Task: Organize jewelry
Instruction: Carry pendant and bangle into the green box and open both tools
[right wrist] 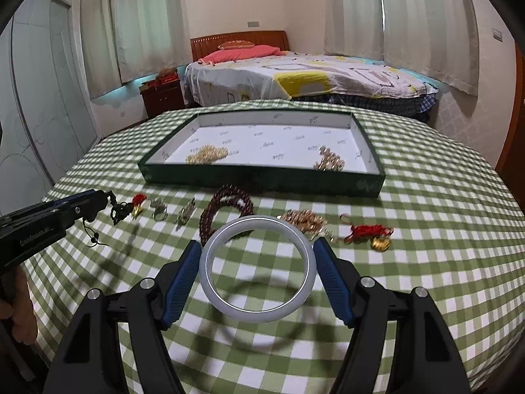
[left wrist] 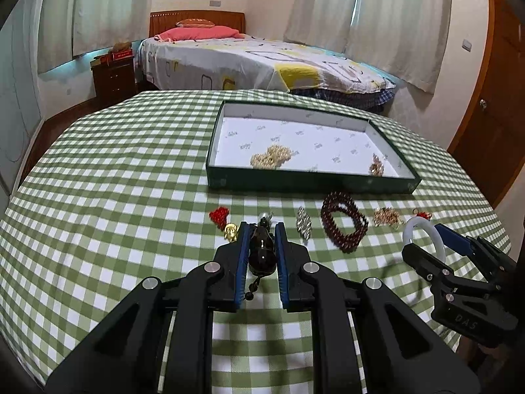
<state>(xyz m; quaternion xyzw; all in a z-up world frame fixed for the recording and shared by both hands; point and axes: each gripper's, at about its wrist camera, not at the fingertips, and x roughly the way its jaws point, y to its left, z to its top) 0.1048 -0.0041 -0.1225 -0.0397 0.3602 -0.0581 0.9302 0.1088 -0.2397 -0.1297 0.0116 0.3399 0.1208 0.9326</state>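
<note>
Jewelry lies in a row on a table covered in green-checked cloth: a red charm, a silver piece, a dark red bead bracelet and a gold chain. Beyond them, a shallow green box holds two gold pieces. A bed stands far behind, curtains on the walls. The left gripper is clamped on a dark pendant, lifted off the cloth. To its right, the right gripper tilts down, its jaws pressing the sides of a white bangle above the cloth.
</note>
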